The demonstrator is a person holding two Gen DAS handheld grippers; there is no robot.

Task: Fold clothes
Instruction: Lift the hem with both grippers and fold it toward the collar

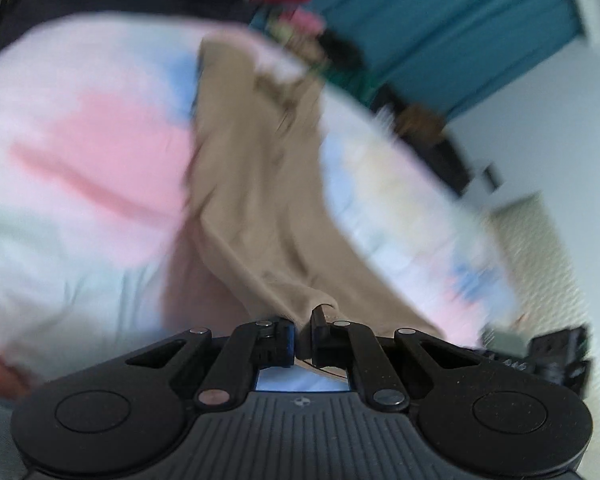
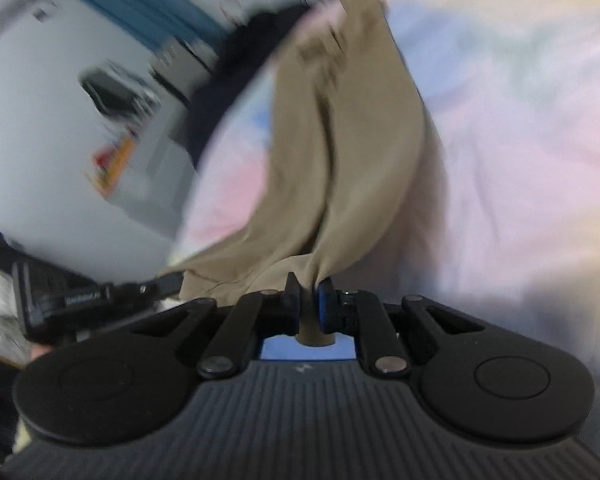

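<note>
Tan, soft and limp, the trousers (image 1: 260, 184) trail over the pastel bedsheet (image 1: 80, 128) from my left gripper (image 1: 302, 336), clamped on one hem corner, while my right gripper (image 2: 308, 300) pinches another bunched corner, light cloth likely draping easily.

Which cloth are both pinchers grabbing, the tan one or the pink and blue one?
The tan garment. Its near edge is pinched in the left gripper and the right gripper. The pink and blue sheet just lies underneath, ungripped.
</note>
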